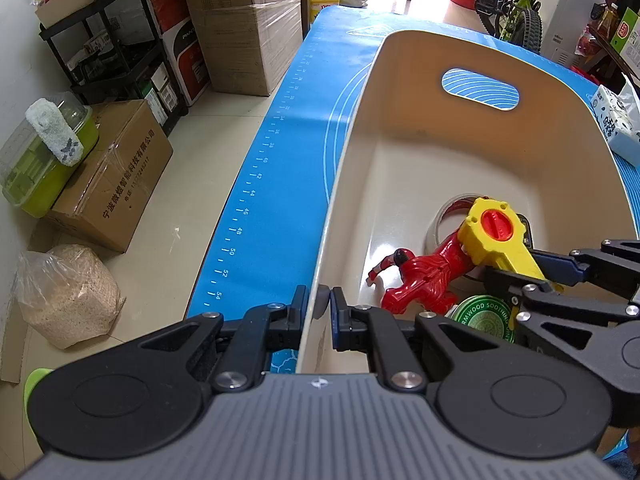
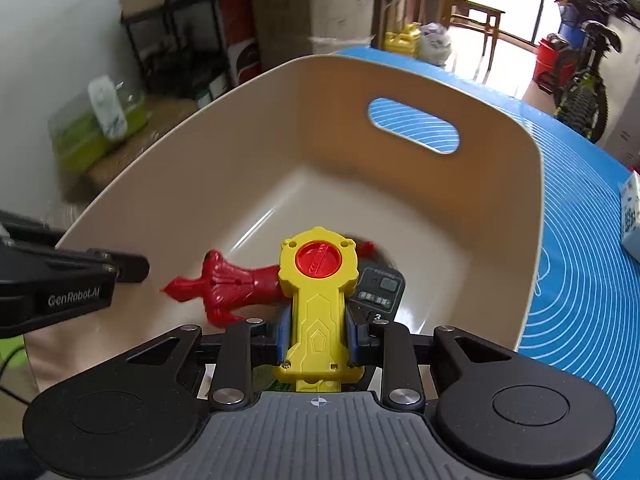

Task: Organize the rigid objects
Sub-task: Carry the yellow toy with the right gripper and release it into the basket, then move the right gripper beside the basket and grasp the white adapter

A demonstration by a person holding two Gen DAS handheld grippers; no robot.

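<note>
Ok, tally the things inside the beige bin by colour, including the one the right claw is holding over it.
Red: 1, the figure
Yellow: 1, the toy launcher clamped in the right claw
Green: 1, the round tin
Black: 1, the timer
Clear: 1, the tape roll
Total: 5

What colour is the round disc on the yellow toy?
Red, on the yellow toy; the disc shows best in the right wrist view.

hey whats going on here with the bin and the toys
A person is sorting toys into a beige bin on a blue mat. The left gripper is clamped on the bin's near rim. The right gripper holds a yellow toy launcher by its handle, over the bin's inside. Already in the bin lie a red action figure, a tape roll, a green tin and a dark remote-like device.
</note>
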